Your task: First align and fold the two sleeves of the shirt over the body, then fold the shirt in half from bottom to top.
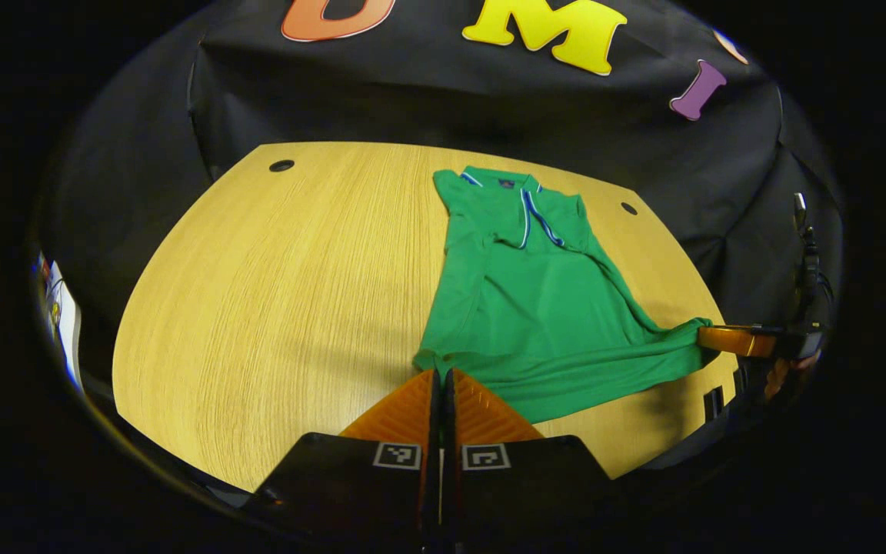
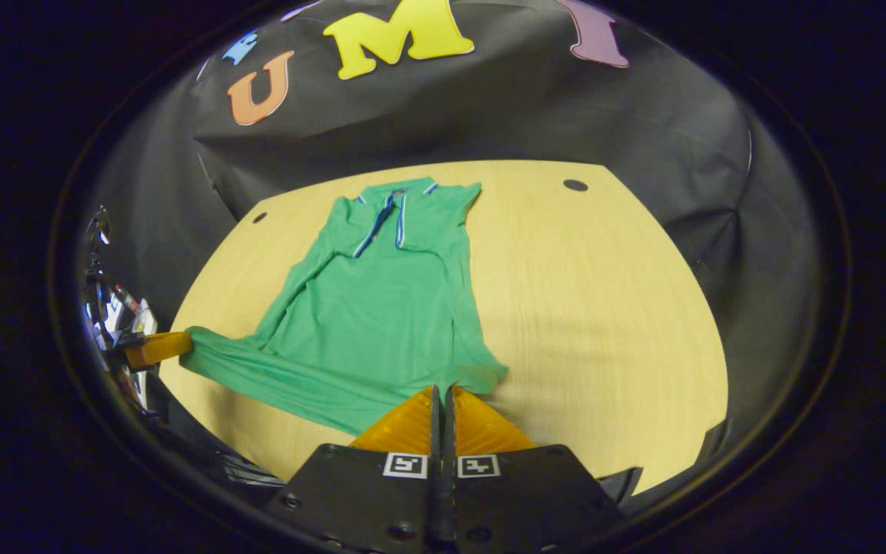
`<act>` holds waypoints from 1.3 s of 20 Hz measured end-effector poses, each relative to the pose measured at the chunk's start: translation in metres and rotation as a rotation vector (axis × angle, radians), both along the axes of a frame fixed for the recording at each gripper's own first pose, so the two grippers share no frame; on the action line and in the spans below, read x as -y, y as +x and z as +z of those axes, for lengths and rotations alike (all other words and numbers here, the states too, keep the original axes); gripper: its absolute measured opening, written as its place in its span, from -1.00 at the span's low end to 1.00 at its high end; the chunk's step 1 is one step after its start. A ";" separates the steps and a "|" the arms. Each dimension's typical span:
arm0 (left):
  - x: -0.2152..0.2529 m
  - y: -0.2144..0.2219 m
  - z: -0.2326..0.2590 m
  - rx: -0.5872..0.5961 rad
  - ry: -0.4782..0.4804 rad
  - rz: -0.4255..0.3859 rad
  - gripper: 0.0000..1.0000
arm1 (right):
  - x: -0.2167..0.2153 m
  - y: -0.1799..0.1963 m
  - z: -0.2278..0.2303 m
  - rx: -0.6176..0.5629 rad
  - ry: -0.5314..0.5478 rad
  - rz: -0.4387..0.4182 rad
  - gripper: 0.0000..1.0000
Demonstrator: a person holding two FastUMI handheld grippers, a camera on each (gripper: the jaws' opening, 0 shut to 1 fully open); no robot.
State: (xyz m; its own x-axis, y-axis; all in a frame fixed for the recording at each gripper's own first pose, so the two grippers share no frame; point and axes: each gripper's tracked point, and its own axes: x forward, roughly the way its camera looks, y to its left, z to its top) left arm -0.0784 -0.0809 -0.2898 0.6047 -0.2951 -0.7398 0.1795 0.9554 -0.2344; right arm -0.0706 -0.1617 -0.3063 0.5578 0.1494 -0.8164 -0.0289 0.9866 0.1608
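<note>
Green knit fabric, a polo shirt (image 1: 543, 308) with a striped collar, lies lengthwise on the wooden table (image 1: 274, 308), its collar toward the far edge by the booth's wall and its hem toward the near edge. Both sleeves look already folded in over the body, so the shirt reads as a long narrow strip; by that I judge the sleeve step done and the bottom-to-top fold now in hand. In the left gripper view the left gripper (image 1: 440, 375) has its fingers pressed together on the hem's corner near the near edge of the table. In the right gripper view the right gripper (image 2: 441, 391) is likewise clenched on the other hem corner, and that corner looks puckered where the fingers bite. Each view also catches the other gripper farther off at the opposite end of the hem, with the cloth drawn taut and slightly raised between the two. The hem is stretched wider than the body above it, which suggests the grip is firm on both sides. The next move, as I judge it, calls for lifting both corners together, carrying them evenly toward the collar near the far edge, and keeping the hem level so the lower half lands square on the upper half without dragging the folded sleeves loose.
</note>
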 end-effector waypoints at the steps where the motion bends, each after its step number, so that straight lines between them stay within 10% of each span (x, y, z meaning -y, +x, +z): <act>1: 0.002 0.007 0.007 0.016 -0.004 0.001 -0.87 | 0.001 0.007 0.007 0.017 0.001 -0.003 -1.00; 26: 0.022 0.240 0.108 0.311 -0.034 0.035 -0.87 | 0.000 0.228 0.110 0.310 0.015 0.007 -1.00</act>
